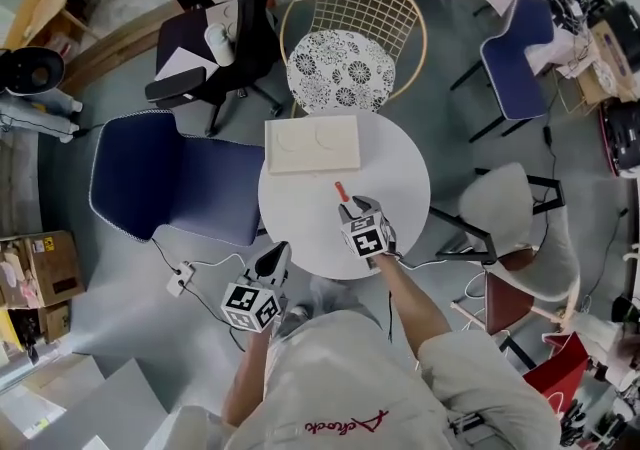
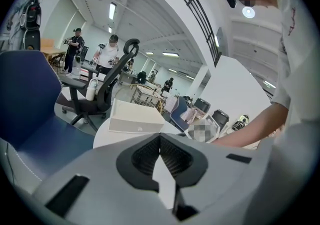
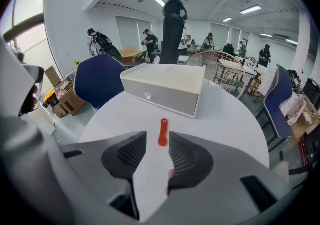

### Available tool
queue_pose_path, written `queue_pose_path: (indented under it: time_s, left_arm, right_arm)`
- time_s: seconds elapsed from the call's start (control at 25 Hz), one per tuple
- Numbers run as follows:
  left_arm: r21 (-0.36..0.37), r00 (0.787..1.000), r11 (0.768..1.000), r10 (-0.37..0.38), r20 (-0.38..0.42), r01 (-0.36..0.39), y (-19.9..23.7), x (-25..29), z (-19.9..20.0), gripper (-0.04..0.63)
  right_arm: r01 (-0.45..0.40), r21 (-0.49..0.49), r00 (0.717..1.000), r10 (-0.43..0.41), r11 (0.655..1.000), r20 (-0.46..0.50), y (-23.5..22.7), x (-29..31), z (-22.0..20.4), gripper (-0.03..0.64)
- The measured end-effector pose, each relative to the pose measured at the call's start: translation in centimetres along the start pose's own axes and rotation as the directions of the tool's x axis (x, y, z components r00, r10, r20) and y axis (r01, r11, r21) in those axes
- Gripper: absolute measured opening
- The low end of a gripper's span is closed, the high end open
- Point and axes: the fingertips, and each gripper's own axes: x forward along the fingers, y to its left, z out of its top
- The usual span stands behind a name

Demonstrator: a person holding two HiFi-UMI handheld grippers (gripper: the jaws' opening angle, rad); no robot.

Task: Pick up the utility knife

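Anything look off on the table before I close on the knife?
Nothing stands out. The utility knife lies flat on the round table, apart from the white box, which sits level. Nothing looks spilled or damaged. The right gripper has its jaws open, not gripping the knife.

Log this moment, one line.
right gripper: open, aimed at utility knife | utility knife: on table, ungrasped | left gripper: shut, empty

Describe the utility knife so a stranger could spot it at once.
Find the round white table, with a flat cream box at its far side. Between that box and the right hand-held gripper lies the utility knife: a slim red strip, the only red thing on the tabletop.
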Motion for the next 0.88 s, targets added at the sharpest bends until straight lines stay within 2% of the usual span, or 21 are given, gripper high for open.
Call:
queue_pose_path:
  time_s: [0.44,0.6,0.88]
  left_arm:
    - [-0.012,1.0,0.999,0.029,-0.011,-0.029,0.5,-1.3,-0.5,0.012]
    - [-0.016,0.999,0.999,0.033,-0.015,-0.033,0.7,-1.3,-0.7,0.012]
    - [-0.013,0.999,0.999,0.029,-0.015,-0.029,0.4,-1.2,-0.8,0.012]
  right_arm:
    - [0.016,0.031,0.996,-0.013,0.999,-0.092,-1.4,4.5,2.4,0.15]
    - [0.01,0.03,0.992,-0.006,1.0,-0.128,-1.3,5.2,1.8,0.15]
    - [0.049,-0.002,0.992,-0.049,0.999,-0.116,-1.5,5.2,1.6,0.132]
